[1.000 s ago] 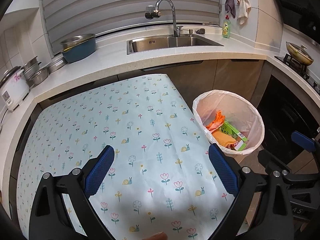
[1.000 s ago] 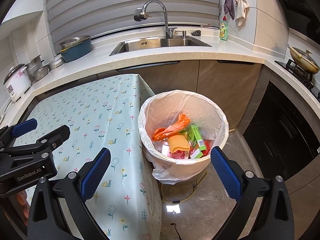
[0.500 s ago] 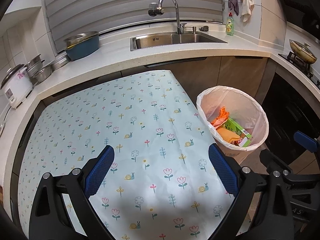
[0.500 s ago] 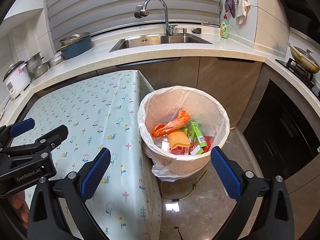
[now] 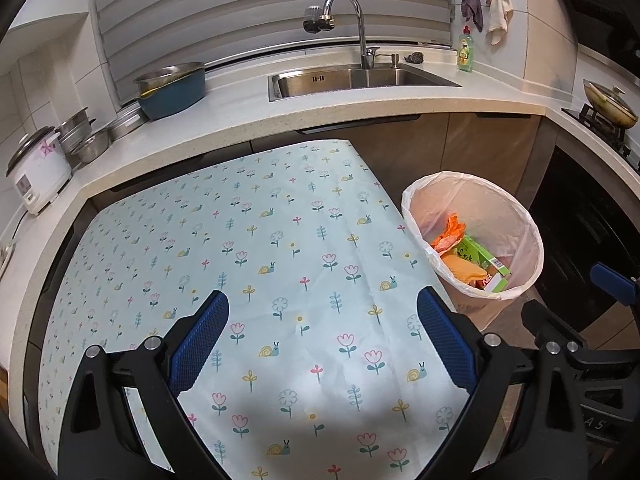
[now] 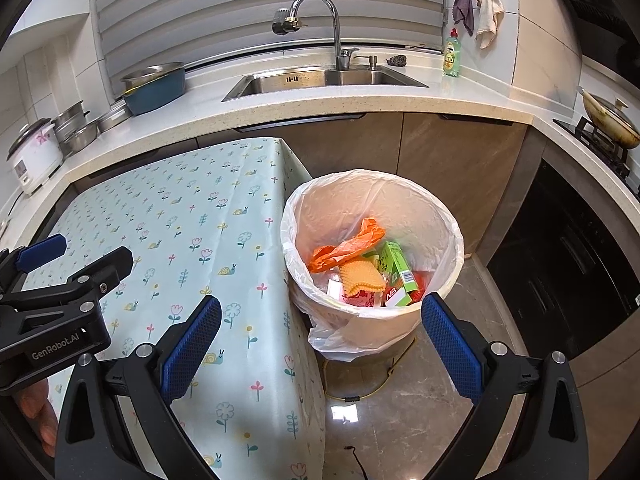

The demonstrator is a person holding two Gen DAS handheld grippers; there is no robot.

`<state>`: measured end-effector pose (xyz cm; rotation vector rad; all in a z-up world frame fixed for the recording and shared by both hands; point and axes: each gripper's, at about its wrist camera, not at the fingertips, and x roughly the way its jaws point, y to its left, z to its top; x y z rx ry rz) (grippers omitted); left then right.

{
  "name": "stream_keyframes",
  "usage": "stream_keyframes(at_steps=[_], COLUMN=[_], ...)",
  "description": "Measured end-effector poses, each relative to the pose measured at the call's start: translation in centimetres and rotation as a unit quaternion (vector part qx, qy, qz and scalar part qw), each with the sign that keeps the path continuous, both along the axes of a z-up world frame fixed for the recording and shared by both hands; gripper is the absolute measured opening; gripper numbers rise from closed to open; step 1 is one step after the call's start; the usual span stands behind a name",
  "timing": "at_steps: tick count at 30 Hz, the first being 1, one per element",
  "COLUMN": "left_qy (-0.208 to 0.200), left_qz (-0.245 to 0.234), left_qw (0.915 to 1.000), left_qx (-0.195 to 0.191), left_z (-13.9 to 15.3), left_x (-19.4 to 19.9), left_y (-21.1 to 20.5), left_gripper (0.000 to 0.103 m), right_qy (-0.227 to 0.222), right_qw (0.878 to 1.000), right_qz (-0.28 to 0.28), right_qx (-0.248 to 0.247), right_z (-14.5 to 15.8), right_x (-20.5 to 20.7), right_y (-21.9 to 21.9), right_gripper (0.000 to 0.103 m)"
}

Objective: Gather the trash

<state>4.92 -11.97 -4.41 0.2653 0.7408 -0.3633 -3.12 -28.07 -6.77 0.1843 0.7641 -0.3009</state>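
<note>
A white bin (image 6: 436, 292) lined with a thin plastic bag stands on the floor at the table's right edge; in the left wrist view the bin (image 5: 520, 220) sits at the right. Inside lie an orange wrapper (image 6: 348, 246), a yellow ridged piece (image 6: 360, 276), a green box (image 6: 394, 266) and red and white packets. My right gripper (image 6: 320, 342) hangs open above the bin's near rim, nothing between its blue pads. My left gripper (image 5: 322, 336) is open over the flowered tablecloth (image 5: 240, 248), holding nothing.
A kitchen counter (image 5: 360, 108) curves behind the table, with a sink (image 5: 352, 78), tap, blue pot (image 5: 172, 88), steel pots and a rice cooker (image 5: 36, 168). A pan (image 6: 608, 120) sits on the stove at right above a dark oven. A cable lies on the tiled floor (image 6: 400, 420).
Both grippers have drawn back and risen a little, so the table and bin look smaller and farther. Both stay open. The trash in the bin has not moved.
</note>
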Motion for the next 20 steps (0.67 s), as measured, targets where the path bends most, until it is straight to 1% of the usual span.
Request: stream_keyframes(at_steps=[7, 20], left_qy=[-0.001, 0.01], left_qz=[0.001, 0.004], left_qw=[1.0, 0.9999], left_qx=[0.001, -0.004], left_z=[-0.05, -0.82], left_x=[0.02, 0.2], left_y=[0.09, 0.46], left_gripper=[0.091, 0.091], right_qy=[0.001, 0.004], right_qw=[1.0, 1.0], right_qz=[0.001, 0.003], right_qx=[0.0, 0.002], right_z=[-0.04, -0.41], right_x=[0.13, 0.24], right_y=[0.16, 0.47], right_gripper=[0.097, 0.097])
